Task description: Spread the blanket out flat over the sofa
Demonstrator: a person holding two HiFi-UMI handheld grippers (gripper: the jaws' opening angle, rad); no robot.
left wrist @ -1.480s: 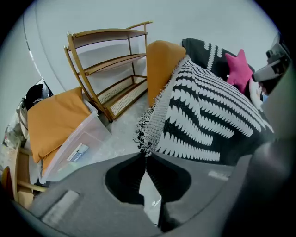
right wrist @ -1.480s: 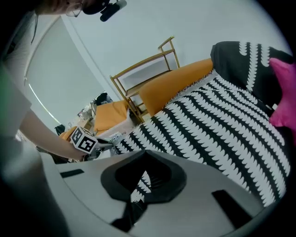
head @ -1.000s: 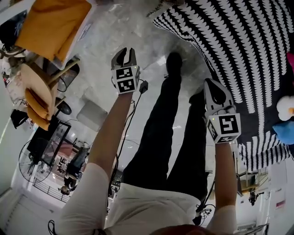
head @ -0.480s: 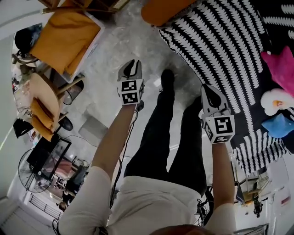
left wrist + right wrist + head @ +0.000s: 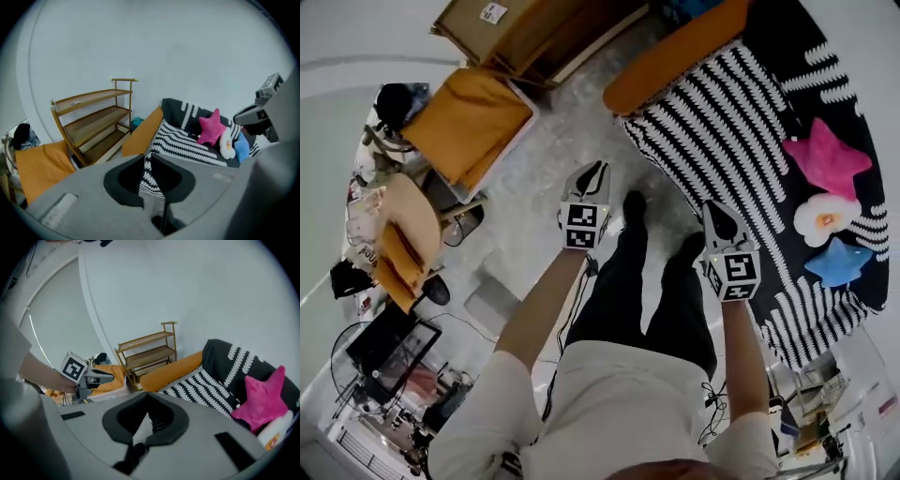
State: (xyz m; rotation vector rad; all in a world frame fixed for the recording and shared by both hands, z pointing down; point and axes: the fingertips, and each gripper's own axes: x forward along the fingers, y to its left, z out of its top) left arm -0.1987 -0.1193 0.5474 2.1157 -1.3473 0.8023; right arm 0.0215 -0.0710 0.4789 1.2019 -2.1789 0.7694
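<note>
The black-and-white patterned blanket (image 5: 741,122) lies spread over the sofa seat and back, and also shows in the gripper views (image 5: 183,140) (image 5: 206,385). The sofa's orange armrest (image 5: 675,52) sticks out at its near end. My left gripper (image 5: 593,171) hangs above the floor, left of the sofa. Its jaws are closing, a thin slit still shows between them (image 5: 146,157), and nothing is in it. My right gripper (image 5: 717,208) hovers just short of the blanket's front edge, its jaw tips (image 5: 147,393) meeting on nothing.
A pink star cushion (image 5: 825,159), a white one (image 5: 825,216) and a blue one (image 5: 839,262) lie on the blanket. A wooden shelf (image 5: 534,33) stands beyond the armrest. An orange-cushioned seat (image 5: 473,127) and a round wooden chair (image 5: 394,234) are at the left. The person's legs stand between the grippers.
The head view has swung up and back, so the cushions, armrest and shelf have come into sight. Both grippers have lifted and now point toward the sofa, closer together.
</note>
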